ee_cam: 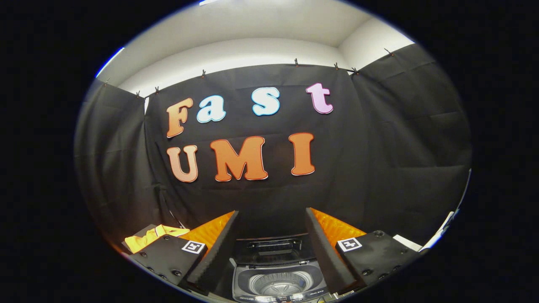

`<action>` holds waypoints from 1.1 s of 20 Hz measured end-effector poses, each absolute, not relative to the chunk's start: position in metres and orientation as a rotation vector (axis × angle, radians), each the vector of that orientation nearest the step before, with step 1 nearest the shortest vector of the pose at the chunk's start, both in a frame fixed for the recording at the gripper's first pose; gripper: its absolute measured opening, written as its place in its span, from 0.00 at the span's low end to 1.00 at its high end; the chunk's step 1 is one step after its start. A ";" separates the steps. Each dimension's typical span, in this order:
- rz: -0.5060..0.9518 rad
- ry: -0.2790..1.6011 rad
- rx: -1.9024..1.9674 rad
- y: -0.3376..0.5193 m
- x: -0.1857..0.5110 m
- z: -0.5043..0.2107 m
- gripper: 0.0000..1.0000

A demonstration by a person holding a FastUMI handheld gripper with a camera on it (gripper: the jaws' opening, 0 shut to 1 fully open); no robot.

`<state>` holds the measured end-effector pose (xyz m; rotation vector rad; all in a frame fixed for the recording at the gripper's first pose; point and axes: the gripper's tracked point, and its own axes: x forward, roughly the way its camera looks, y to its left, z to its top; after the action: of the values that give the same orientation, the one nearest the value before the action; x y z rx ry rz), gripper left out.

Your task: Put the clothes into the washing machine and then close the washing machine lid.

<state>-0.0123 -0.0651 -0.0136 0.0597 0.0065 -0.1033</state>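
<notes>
Gripper view shows your claw (271, 252) spread wide and holding nothing, its two fingers framing the washing machine (280, 273) between them. Its lid (273, 248) stands raised at the back, and the round ribbed drum (280, 284) looks bare of clothing. A yellow garment (149, 235) lies crumpled beyond your left finger, well apart from the machine, with black cloth walls behind
</notes>
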 end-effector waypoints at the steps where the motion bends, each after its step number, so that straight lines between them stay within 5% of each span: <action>1: -0.107 0.013 0.063 -0.067 -0.012 -0.016 0.98; 12: -0.118 0.041 0.061 -0.004 -0.012 -0.027 0.98; 22: -0.014 0.129 0.018 0.165 0.016 -0.068 0.98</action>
<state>0.0164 0.1651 -0.0676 0.0176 0.1293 -0.0144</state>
